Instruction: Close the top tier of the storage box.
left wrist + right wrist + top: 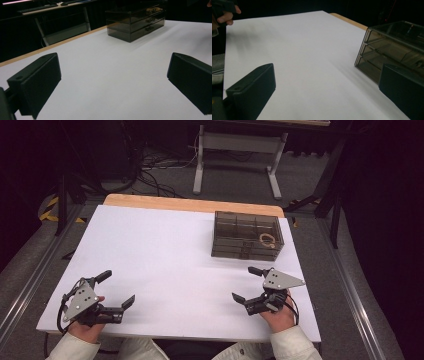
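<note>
- Two grippers are resting near the desk's front edge, both with jaws spread wide and nothing between them.
- Sitting by the back right corner, the smoky drawer box is lying with its long axis along the back edge.
- Lying straight ahead of the right gripper, it is much nearer that hand.
- Waiting at the front left corner, the left gripper is well apart from it.
- Showing in the box's top right compartment is a tan ring.

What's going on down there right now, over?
Left gripper open, empty, low over table. Right gripper open, empty, nearest the drawer box. Box shut, small ring on top. Nothing in the way.
</note>
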The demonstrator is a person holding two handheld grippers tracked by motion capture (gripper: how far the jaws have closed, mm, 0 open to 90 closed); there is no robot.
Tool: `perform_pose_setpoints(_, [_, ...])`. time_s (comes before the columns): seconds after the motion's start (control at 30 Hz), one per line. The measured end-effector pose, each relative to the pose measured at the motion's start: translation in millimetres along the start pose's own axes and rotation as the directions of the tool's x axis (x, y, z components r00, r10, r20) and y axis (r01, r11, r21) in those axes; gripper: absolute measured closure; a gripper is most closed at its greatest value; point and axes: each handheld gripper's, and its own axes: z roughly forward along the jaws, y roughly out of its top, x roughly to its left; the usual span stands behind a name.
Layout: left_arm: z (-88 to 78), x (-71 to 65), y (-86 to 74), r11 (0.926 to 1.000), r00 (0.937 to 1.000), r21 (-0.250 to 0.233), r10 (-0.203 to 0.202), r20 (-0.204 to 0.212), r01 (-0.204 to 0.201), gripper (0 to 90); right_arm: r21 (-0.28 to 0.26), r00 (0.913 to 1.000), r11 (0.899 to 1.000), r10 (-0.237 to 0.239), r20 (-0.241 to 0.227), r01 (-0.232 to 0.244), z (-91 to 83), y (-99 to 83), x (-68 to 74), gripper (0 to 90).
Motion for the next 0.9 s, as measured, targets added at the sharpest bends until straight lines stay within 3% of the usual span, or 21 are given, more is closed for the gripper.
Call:
perform_pose_setpoints(0.13, [0.7,0.6,-0.8,1.0,1.0,0.004,0.003,0.0,-0.003,0.1,0.019,0.9995,1.0,0.023,0.022,-0.023,4.6,-10.0,3.0,0.2])
perform_pose_setpoints(0.37, [2.8,0.9,-3.6,0.9998,1.0,0.016,0.007,0.007,-0.007,0.0,0.004,0.9974,0.998,0.061,0.039,-0.061,6.1,-22.8,6.6,0.0])
perform_pose_setpoints(0.53, [6.4,-1.3,-6.2,0.9993,0.9997,0.035,0.014,0.019,-0.015,0.1,0.038,0.9964,0.996,0.073,0.044,-0.075,9.1,-30.7,6.8,0.0])
perform_pose_setpoints(0.8, [9.2,2.2,-10.5,0.9992,0.9998,0.038,-0.014,0.016,0.013,0.0,0.08,0.9978,0.995,0.063,0.023,-0.064,18.7,-37.7,7.7,0.0])
perform_pose_setpoints(0.9, [9.7,3.4,-10.4,0.9993,0.9997,0.032,-0.019,0.014,0.019,0.0,0.068,0.998,0.996,0.057,0.028,-0.059,17.5,-37.5,8.8,0.0])
